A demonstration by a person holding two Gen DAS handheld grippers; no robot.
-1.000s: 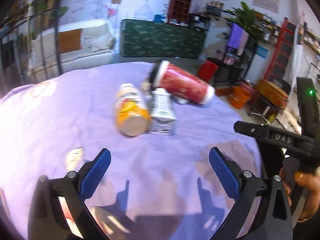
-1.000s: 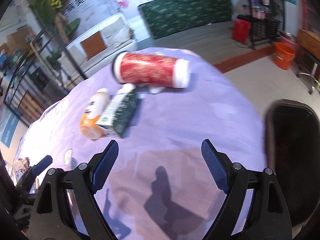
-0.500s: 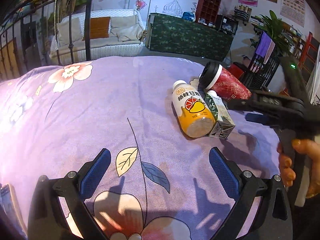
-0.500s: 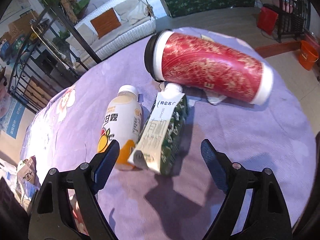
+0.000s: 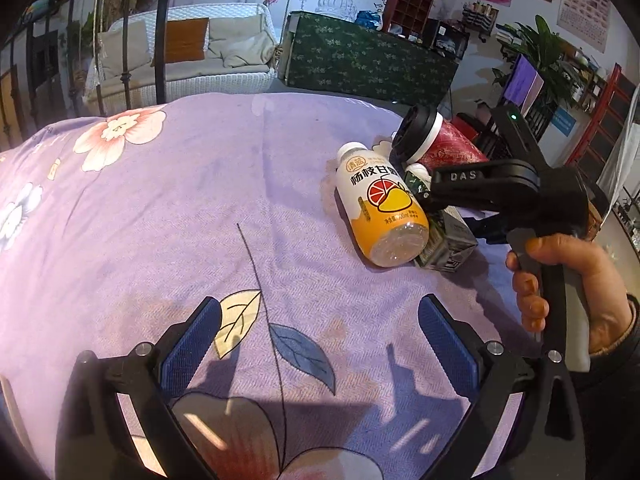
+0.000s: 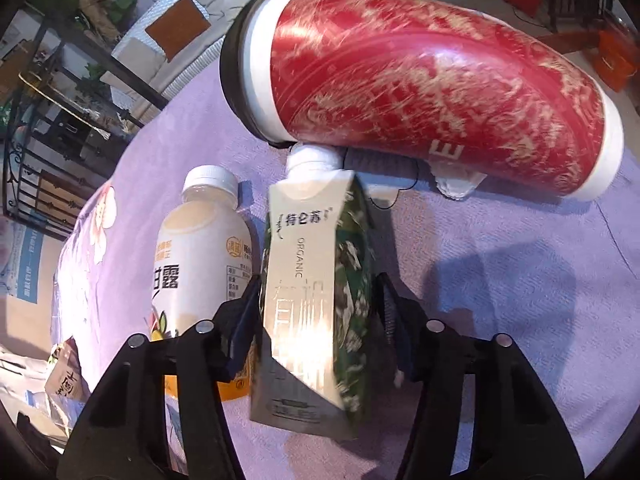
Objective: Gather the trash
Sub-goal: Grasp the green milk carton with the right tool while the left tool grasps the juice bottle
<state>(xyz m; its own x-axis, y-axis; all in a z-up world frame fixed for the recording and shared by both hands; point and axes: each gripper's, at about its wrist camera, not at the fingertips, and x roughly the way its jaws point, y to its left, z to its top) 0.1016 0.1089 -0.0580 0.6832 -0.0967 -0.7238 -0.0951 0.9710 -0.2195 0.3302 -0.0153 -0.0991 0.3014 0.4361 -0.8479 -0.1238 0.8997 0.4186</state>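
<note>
Right gripper (image 6: pixel 316 320) is pinching the carton (image 6: pixel 308 300), a pad pressing each side. Carton is lying on the purple cloth (image 5: pixel 168 208), cap pointing to 12 o'clock and touching the red cup (image 6: pixel 432 80), which is lying crosswise. Bottle (image 6: pixel 196 248) is lying just beside the carton at 9 o'clock. Left gripper (image 5: pixel 320 344) is hovering over the cloth, fingers spread, gripping nothing; trash sits at its 1 o'clock.

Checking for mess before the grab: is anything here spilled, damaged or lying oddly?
No spill or damage shows. All three items lie tipped on the purple cloth: the red cup, the juice bottle and the milk carton, which the right gripper has its fingers around. The left gripper is open, holding nothing.
</note>
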